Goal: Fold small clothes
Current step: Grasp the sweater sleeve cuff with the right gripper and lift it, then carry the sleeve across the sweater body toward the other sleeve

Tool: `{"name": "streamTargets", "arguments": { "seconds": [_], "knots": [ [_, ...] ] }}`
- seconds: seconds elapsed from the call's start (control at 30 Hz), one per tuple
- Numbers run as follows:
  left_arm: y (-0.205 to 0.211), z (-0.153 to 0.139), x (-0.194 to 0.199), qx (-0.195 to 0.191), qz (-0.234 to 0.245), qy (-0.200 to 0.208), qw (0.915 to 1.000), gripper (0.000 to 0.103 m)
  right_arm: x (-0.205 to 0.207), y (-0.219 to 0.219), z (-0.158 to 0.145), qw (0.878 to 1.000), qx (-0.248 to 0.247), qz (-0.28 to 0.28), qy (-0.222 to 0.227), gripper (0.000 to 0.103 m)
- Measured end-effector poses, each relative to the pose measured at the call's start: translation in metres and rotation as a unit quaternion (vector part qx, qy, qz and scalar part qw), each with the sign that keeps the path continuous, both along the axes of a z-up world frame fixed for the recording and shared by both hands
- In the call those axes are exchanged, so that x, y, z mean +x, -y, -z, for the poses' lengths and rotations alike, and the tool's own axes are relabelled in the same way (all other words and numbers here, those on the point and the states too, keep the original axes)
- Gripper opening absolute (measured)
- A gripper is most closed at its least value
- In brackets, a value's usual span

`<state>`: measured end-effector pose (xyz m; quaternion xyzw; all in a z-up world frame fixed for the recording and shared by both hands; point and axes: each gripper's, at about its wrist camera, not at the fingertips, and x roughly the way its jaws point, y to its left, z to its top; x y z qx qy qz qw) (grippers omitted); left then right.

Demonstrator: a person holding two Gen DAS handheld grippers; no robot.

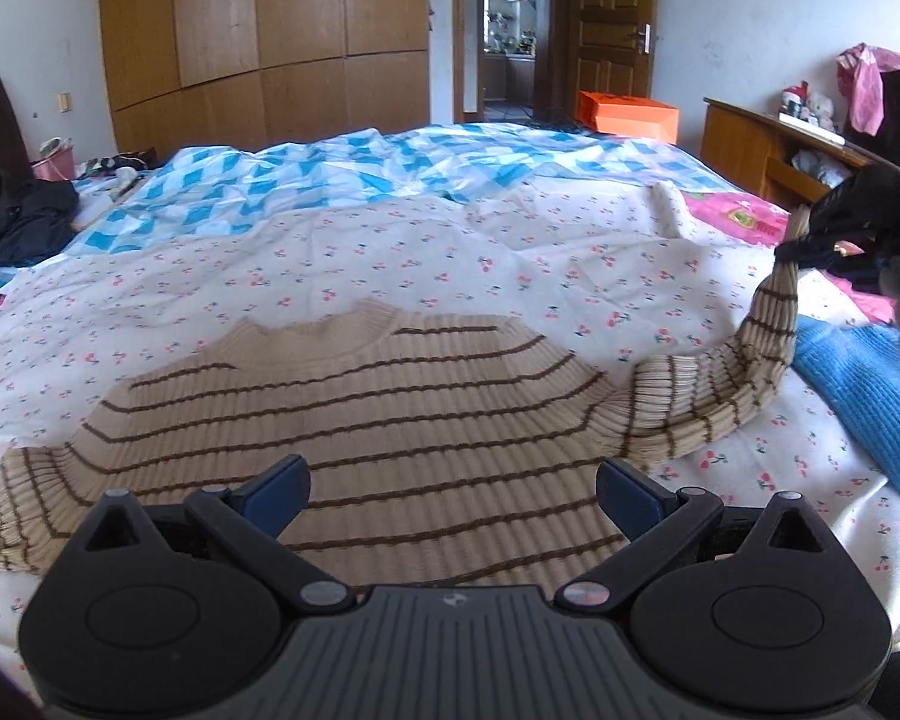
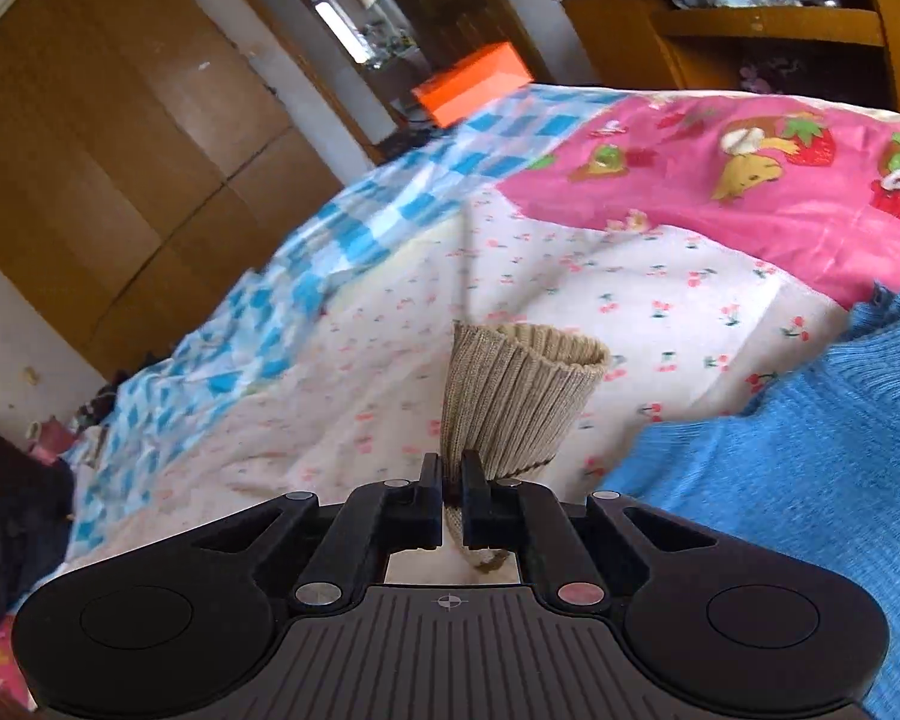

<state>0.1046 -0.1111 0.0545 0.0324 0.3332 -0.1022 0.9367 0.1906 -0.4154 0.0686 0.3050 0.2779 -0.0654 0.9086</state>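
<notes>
Striped beige sweater (image 1: 354, 420) lies flat, front up, on the cherry-print sheet (image 1: 330, 258), filling the lower centre of the left wrist view; collar (image 1: 324, 330) toward frame top, hem edge hidden under the tool. Left gripper (image 1: 453, 495) jaws spread wide, hovering over the lower body of the sweater, nothing between the blue pads (image 1: 282, 489). Sleeve at lower left is bunched at the frame edge. The other sleeve (image 1: 756, 360) curves up off the bed at right to the right gripper (image 1: 810, 234), seen at the right edge. In the right wrist view the right gripper (image 2: 450, 486) is clamped narrow on the ribbed cuff (image 2: 516, 396); the cuff mouth flares open above the fingertips, and a bit of knit hangs below them. Blue knit garment (image 1: 864, 396) sits at the right edge, just beside the raised sleeve; can't tell if they touch. Open sheet above the collar in mid-frame, running to the blue-checked cover (image 1: 306, 174). Pink cartoon-print cloth (image 2: 720, 168) upper right in the right view. Dark clothing (image 1: 18, 222) at the left edge, well apart from the sweater. Wardrobe (image 1: 258, 30), orange box (image 1: 627, 111) and desk (image 1: 750, 138) lie past the far bed edge.
</notes>
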Motion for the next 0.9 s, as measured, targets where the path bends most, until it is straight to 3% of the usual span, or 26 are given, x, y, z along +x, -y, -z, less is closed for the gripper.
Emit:
{"name": "streamTargets", "arguments": {
  "seconds": [0.13,0.3,0.43,0.6,0.73,0.9],
  "knots": [
    [-0.043,0.005,-0.011,-0.001,-0.038,-0.004,0.9993,0.103,0.011,-0.082,-0.025,0.995,0.019,-0.097,0.024,0.007],
    [-0.104,0.013,-0.028,0.006,-0.090,0.002,0.9960,0.103,0.031,-0.200,-0.040,0.977,0.016,-0.213,0.019,0.007],
    [-0.146,0.017,-0.041,0.013,-0.137,0.023,0.9902,0.103,0.046,-0.286,-0.023,0.959,0.006,-0.283,-0.011,0.007],
    [-0.184,0.028,-0.055,0.018,-0.183,0.035,0.9822,0.103,0.045,-0.375,0.027,0.925,-0.073,-0.365,-0.069,0.007],
    [-0.202,0.031,-0.057,0.000,-0.198,0.034,0.9795,0.103,0.035,-0.407,0.060,0.899,-0.107,-0.409,-0.114,0.011],
    [-0.211,0.031,-0.057,-0.026,-0.201,0.036,0.9787,0.103,0.025,-0.416,0.066,0.888,-0.135,-0.423,-0.121,0.012]
  ]
}}
